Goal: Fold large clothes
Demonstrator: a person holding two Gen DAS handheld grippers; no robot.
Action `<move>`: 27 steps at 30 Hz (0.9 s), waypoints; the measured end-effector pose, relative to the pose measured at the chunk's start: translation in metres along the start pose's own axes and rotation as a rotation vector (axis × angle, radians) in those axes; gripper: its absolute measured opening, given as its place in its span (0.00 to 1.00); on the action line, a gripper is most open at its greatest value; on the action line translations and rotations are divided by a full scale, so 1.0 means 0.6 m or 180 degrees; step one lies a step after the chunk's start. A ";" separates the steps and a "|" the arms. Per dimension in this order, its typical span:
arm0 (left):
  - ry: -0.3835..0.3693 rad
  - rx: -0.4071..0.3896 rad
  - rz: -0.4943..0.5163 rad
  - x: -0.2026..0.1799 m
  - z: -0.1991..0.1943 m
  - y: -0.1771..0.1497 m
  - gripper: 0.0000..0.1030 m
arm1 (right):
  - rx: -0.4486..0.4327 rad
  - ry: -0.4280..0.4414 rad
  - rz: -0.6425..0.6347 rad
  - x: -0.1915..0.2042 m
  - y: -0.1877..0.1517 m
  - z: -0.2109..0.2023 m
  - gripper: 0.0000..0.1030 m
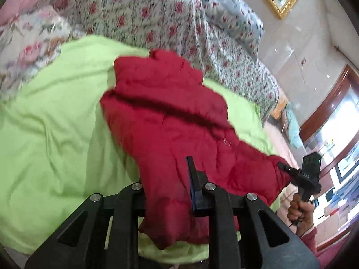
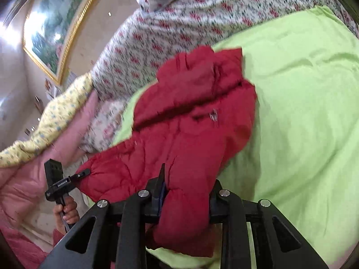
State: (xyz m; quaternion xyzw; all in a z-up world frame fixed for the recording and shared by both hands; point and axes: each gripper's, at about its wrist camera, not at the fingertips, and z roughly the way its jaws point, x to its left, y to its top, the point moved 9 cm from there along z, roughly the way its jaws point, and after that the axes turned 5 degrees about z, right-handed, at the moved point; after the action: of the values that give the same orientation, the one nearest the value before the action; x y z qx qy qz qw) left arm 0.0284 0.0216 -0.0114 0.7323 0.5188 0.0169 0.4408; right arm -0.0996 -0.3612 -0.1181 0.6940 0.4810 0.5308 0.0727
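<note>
Left wrist view, bedroom: your red puffer jacket (image 1: 170, 116) lies rumpled on a lime-green sheet (image 1: 51, 121), its quilted panels creased, a dark fold line running across the chest and a small pale label showing near the middle; the collar end points toward the floral bedspread (image 1: 139, 9) heaped behind it; the near hem is gathered between the fingers of your left gripper (image 1: 168, 192), jaws closed narrow on the padded cloth, one blue-padded finger (image 1: 195, 186) standing clear against the red; out at the right edge, your right gripper (image 1: 289, 170) pinches a corner of the jacket, held in your right hand (image 1: 299, 210) with the handle upright and the fingers pointing back toward the garment; right wrist view, same moment: the jacket (image 2: 195, 116) stretches away over the sheet (image 2: 303, 112), another part of its near edge bunched between the jaws of the right gripper (image 2: 186, 199), closed on a thick roll of fabric; your left gripper (image 2: 83, 172) grips the jacket's edge at lower left, your left hand (image 2: 67, 210) wrapped round its handle; a gold-framed painting (image 2: 56, 33) hangs on the wall beyond; both views are blurred.
</note>
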 end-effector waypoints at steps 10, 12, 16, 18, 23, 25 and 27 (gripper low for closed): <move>0.0150 -0.0403 -0.0115 0.018 0.023 0.129 0.17 | -0.0460 0.0179 0.0026 0.016 0.137 0.008 0.24; 0.0186 -0.0453 -0.0143 0.025 0.033 0.149 0.17 | -0.0522 0.0161 0.0004 0.015 0.160 0.010 0.24; 0.0266 -0.0503 -0.0117 0.031 0.061 0.189 0.17 | -0.0584 0.0072 0.0002 0.009 0.203 0.032 0.24; 0.0325 -0.0515 -0.0099 0.035 0.077 0.209 0.17 | -0.0620 -0.0014 -0.0023 0.008 0.224 0.047 0.24; 0.0459 -0.0523 -0.0158 0.059 0.126 0.256 0.17 | -0.0721 -0.0191 -0.0128 0.006 0.276 0.087 0.24; 0.0495 -0.0523 -0.0191 0.069 0.144 0.272 0.17 | -0.0752 -0.0252 -0.0133 0.003 0.294 0.105 0.24; 0.0519 -0.0522 -0.0212 0.077 0.160 0.284 0.17 | -0.0789 -0.0309 -0.0145 -0.002 0.310 0.122 0.24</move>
State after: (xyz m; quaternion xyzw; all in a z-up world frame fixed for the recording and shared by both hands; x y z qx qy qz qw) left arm 0.2228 -0.0151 0.0231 0.6724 0.5739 0.1042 0.4558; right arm 0.0693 -0.4301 -0.0365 0.6935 0.4232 0.5502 0.1931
